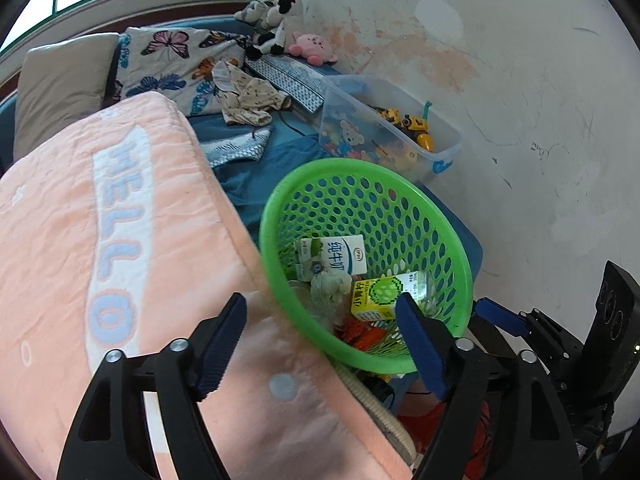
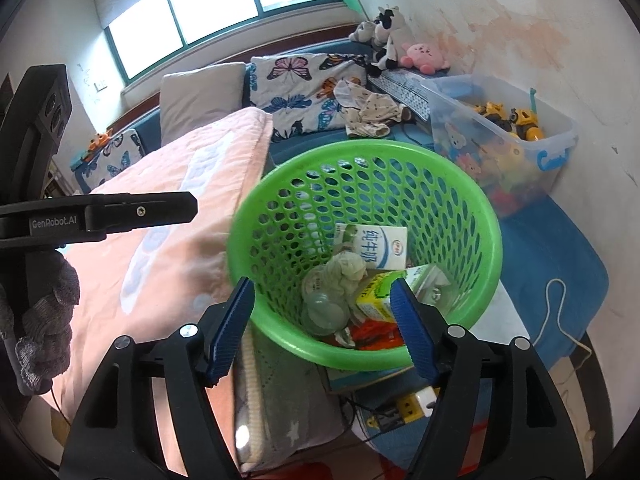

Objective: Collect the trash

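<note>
A green perforated basket (image 1: 360,168) (image 2: 360,148) stands beside the bed. It holds a white milk carton (image 1: 340,258) (image 2: 380,246), a yellow-green drink carton (image 1: 376,296) (image 2: 374,300), a crumpled tissue (image 1: 328,284) (image 2: 346,270), a clear plastic cup (image 2: 324,308) and orange wrappers (image 1: 360,332) (image 2: 376,334). My left gripper (image 1: 322,300) hangs open over the basket's near-left rim with nothing between its pads. My right gripper (image 2: 322,285) is open above the near rim, also with nothing in it. Each gripper shows at the edge of the other's view.
A peach "HELLO" blanket (image 1: 120,240) (image 2: 168,216) presses against the basket's left side. A clear bin of toys (image 1: 392,132) (image 2: 500,140) stands behind it by the stained wall. A white cord (image 2: 560,320) and a yellow plug (image 2: 412,404) lie on the floor. A gloved hand (image 2: 44,320) holds the left gripper.
</note>
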### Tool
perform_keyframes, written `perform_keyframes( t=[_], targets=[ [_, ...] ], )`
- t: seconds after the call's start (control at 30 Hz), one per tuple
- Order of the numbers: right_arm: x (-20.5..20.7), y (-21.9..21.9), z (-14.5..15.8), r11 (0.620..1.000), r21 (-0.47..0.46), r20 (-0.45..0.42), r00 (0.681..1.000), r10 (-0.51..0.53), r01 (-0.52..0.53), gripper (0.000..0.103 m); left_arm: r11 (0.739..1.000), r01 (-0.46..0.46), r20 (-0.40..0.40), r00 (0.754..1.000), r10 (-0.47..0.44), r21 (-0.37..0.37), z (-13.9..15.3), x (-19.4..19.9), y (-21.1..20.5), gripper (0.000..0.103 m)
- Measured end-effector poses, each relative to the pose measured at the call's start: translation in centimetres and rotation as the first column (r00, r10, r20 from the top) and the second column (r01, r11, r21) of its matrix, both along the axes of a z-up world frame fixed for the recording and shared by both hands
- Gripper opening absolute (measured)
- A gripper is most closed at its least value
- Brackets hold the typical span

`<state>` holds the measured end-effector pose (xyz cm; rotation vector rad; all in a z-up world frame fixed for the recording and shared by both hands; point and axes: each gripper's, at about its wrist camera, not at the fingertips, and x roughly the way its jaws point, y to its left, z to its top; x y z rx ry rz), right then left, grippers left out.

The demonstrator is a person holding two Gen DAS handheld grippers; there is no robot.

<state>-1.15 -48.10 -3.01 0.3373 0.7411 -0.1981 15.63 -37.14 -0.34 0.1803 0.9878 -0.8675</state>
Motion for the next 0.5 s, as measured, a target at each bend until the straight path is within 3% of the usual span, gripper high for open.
perform_keyframes(
  t=[0.5],
  targets=[
    [-1.0,3.7,1.5,1.0,-0.012,0.043,0.999,0.028,-0.027,0.083,0.993,-0.115,0.124,0.985,0.116,-0.016,2.4,-1.4,7.1,0.088]
  ],
)
